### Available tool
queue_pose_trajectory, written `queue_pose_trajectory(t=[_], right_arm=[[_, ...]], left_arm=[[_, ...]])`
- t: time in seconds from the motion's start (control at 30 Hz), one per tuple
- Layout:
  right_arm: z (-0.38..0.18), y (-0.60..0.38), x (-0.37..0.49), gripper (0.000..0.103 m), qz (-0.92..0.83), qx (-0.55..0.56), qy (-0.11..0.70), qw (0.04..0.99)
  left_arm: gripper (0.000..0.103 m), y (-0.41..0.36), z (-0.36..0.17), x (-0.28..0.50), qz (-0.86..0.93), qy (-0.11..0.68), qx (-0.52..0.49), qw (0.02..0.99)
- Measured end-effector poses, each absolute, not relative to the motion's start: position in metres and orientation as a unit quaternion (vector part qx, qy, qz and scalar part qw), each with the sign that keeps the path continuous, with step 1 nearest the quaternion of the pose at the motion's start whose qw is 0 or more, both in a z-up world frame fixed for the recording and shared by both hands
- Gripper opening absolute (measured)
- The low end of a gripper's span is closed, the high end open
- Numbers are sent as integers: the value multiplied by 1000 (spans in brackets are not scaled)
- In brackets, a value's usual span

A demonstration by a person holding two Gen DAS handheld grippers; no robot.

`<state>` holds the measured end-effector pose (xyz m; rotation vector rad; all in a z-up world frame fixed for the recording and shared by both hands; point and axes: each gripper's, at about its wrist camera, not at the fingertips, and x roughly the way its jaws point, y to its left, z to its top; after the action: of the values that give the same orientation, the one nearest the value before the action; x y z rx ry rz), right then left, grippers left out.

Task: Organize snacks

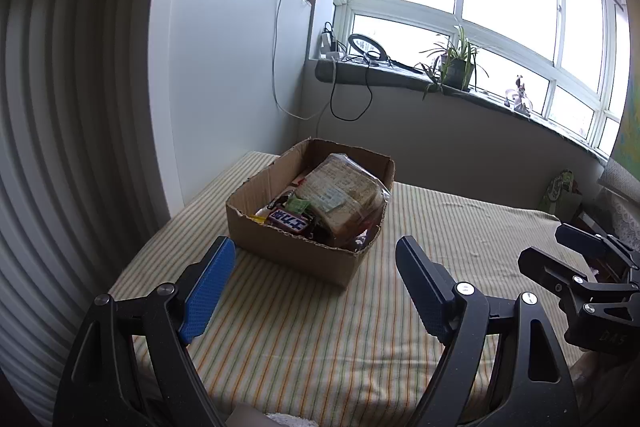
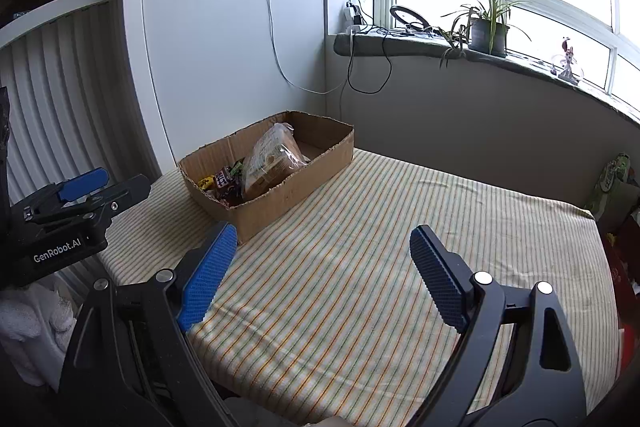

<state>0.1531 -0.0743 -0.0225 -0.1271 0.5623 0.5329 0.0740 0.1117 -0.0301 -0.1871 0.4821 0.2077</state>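
left gripper [image 1: 316,255] spread, empty | right gripper [image 2: 320,247] spread, empty | cardboard box [image 1: 280,251] holds bagged bread loaf [image 1: 340,195], candy bars | advice: reach in from above, pinch one wrapper by its edge

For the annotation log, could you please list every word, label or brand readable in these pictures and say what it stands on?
"GenRobot.AI": white letters on the black body of the left claw, seen from the right wrist.
"DAS": faint letters on the black body of the right claw, seen from the left wrist.
Dark blue snack wrapper in the brown cardboard box: white characters, unreadable.
Clear-bagged bread loaf: label print too small.
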Motion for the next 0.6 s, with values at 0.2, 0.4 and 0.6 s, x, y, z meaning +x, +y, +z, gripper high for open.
queue_pose_trajectory(t=[0.2, 0.4, 0.6], right_arm=[[-23, -77, 155, 91, 258, -58, 274, 925], [-24, -78, 155, 91, 256, -60, 277, 924], [-26, -81, 158, 91, 250, -56, 279, 925]], left_arm=[[83, 110, -30, 74, 103, 239, -91, 961], [83, 107, -31, 76, 103, 240, -88, 961], [83, 105, -33, 76, 102, 243, -87, 961]])
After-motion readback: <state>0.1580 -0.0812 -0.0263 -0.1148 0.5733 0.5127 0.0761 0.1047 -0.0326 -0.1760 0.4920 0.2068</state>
